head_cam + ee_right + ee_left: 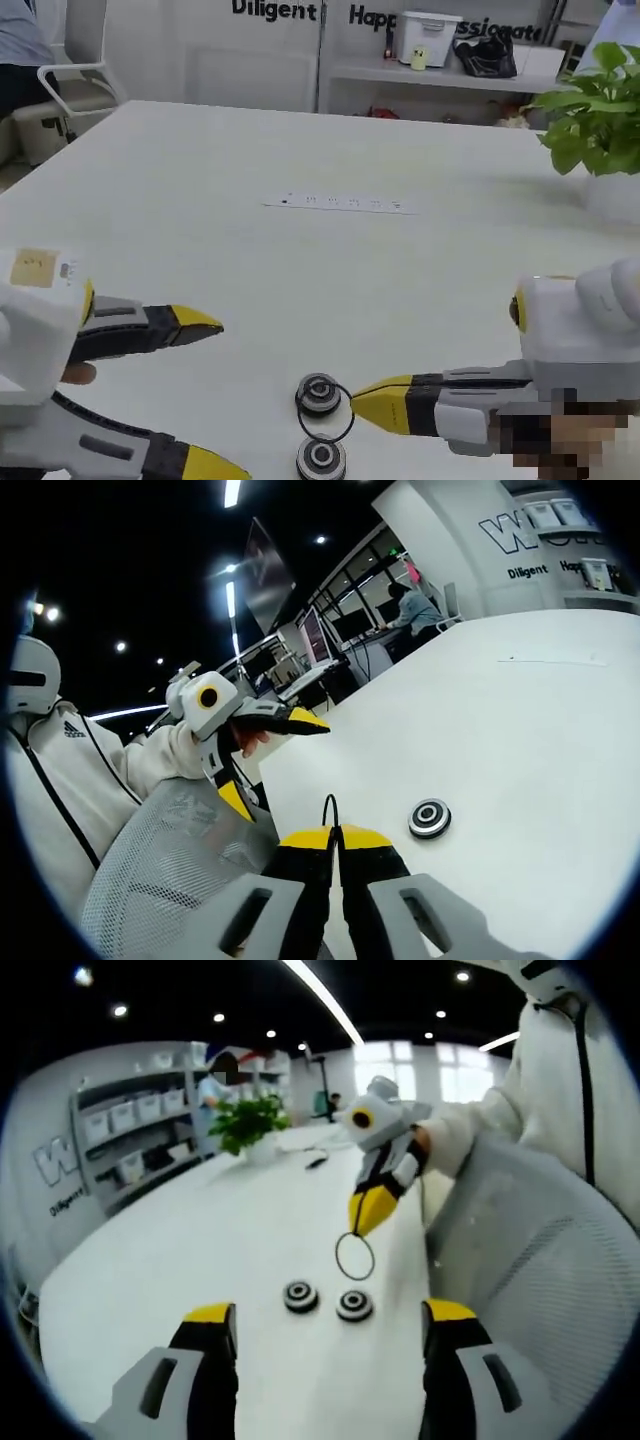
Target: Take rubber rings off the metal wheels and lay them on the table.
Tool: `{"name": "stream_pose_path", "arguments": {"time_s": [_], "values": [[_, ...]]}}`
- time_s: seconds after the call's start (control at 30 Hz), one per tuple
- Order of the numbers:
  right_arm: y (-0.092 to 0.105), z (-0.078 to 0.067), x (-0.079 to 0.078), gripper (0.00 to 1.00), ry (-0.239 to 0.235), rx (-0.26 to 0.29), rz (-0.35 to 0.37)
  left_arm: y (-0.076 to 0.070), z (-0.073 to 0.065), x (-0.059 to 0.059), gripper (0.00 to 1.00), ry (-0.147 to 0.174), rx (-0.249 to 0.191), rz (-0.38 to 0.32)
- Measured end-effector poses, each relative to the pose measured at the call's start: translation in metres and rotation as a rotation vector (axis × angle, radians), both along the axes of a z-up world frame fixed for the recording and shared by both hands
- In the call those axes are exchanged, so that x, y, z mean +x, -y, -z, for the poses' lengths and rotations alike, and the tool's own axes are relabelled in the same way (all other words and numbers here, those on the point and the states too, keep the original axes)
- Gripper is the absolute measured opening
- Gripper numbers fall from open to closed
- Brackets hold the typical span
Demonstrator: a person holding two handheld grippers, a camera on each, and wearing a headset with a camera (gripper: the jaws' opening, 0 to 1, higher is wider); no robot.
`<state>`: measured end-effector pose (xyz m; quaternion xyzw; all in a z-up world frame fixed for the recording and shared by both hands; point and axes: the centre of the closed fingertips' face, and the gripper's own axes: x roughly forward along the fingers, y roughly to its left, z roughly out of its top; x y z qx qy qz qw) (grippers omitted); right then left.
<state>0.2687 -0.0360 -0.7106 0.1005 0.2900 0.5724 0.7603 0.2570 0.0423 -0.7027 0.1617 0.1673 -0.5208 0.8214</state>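
Right tongs (358, 403) reach in from the right side of the near edge. Their yellow-tipped jaws are pressed tight together on a thin black rubber ring (338, 1258). In the left gripper view the ring hangs as a loop from the tips, lifted off the tabletop (300, 270) and clear of both wheels. Left tongs (225, 397) wait at the near left corner, jaws spread wide with nothing between them. Two metal wheels (318, 393) lie flat close to the near edge, between the two pairs of tongs, just beside each other but apart. Farther in, a socket strip (340, 203) sits flush in the middle of the tabletop. A potted plant (598, 120) stands by the far right edge. Past the far edge, a white box (428, 38) rests on a shelf (380, 72) against the wall.
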Motion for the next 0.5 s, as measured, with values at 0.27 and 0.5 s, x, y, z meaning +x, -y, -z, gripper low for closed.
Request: {"name": "stream_pose_path", "arguments": {"time_s": [0.27, 0.5], "values": [[-0.010, -0.012, -0.006, 0.00, -0.002, 0.009, -0.031, -0.019, 0.003, -0.005, 0.86, 0.000, -0.013, -0.045], [-0.021, -0.025, -0.007, 0.00, 0.004, 0.022, -0.058, -0.033, 0.017, -0.007, 0.91, -0.020, 0.014, -0.088]]}}
